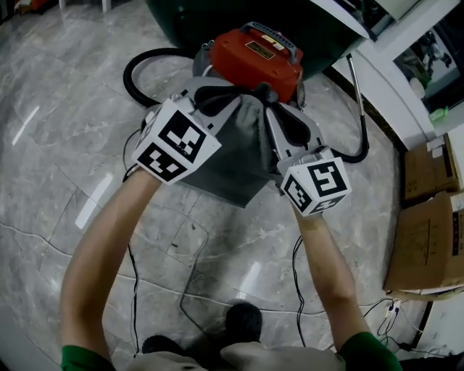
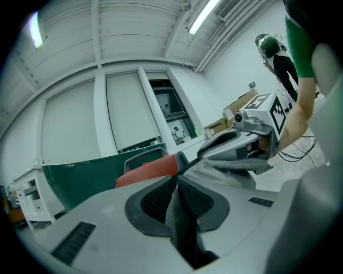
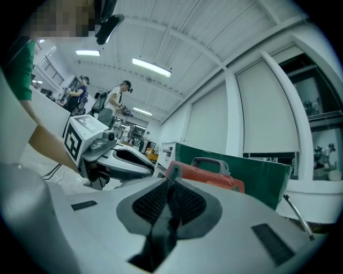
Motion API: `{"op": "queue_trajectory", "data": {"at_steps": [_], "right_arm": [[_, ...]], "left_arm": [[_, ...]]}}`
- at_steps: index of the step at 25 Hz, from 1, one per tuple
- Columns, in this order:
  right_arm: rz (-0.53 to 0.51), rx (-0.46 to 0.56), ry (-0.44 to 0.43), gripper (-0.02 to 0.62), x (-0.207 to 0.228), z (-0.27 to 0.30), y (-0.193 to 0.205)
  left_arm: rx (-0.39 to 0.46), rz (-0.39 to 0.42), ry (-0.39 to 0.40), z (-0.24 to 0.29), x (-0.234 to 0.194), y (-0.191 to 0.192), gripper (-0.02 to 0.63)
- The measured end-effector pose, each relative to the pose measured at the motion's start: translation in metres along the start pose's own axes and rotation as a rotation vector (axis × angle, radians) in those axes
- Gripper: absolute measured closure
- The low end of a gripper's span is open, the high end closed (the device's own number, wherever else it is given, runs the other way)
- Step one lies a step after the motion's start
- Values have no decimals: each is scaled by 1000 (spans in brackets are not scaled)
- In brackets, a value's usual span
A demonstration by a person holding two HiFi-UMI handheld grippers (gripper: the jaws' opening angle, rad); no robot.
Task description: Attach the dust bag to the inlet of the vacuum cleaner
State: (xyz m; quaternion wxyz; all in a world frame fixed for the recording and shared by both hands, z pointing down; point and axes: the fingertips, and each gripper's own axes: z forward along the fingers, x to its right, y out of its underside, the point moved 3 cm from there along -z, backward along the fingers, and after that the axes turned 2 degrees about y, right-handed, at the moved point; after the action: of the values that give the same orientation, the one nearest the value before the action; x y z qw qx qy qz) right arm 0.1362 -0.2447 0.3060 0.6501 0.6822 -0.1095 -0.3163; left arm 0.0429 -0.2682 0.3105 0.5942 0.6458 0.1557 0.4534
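Note:
A grey dust bag (image 1: 235, 156) hangs between my two grippers, just in front of the red vacuum cleaner (image 1: 255, 54) on the floor. My left gripper (image 1: 221, 93) is shut on the bag's upper left edge, and grey cloth is pinched between its pads (image 2: 177, 184). My right gripper (image 1: 267, 93) is shut on the upper right edge, with dark cloth caught in its jaws (image 3: 171, 187). Both point level at the vacuum (image 2: 147, 170), whose handle (image 3: 211, 162) shows past the right jaws. The inlet is hidden behind the bag and grippers.
A black hose (image 1: 141, 61) loops left of the vacuum and a metal wand (image 1: 360, 109) leans at its right. A green panel (image 1: 217, 18) stands behind. Cardboard boxes (image 1: 428, 239) lie at the right. Cables (image 1: 134, 290) trail on the marble floor by the person's feet.

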Motion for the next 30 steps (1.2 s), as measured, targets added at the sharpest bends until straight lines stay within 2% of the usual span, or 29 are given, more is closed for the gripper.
{"op": "queue_trajectory", "data": {"at_steps": [7, 18, 26, 30], "right_arm": [[-55, -10, 53, 565, -5, -11, 0], [-49, -31, 62, 565, -16, -35, 4], [-94, -13, 46, 566, -33, -44, -7], [-73, -35, 30, 566, -38, -43, 1]], "left_arm": [[-2, 2, -12, -9, 12, 1, 565], [-24, -41, -50, -27, 25, 3, 565], [-33, -49, -46, -36, 38, 4, 565], [-42, -66, -25, -37, 48, 5, 565]]}}
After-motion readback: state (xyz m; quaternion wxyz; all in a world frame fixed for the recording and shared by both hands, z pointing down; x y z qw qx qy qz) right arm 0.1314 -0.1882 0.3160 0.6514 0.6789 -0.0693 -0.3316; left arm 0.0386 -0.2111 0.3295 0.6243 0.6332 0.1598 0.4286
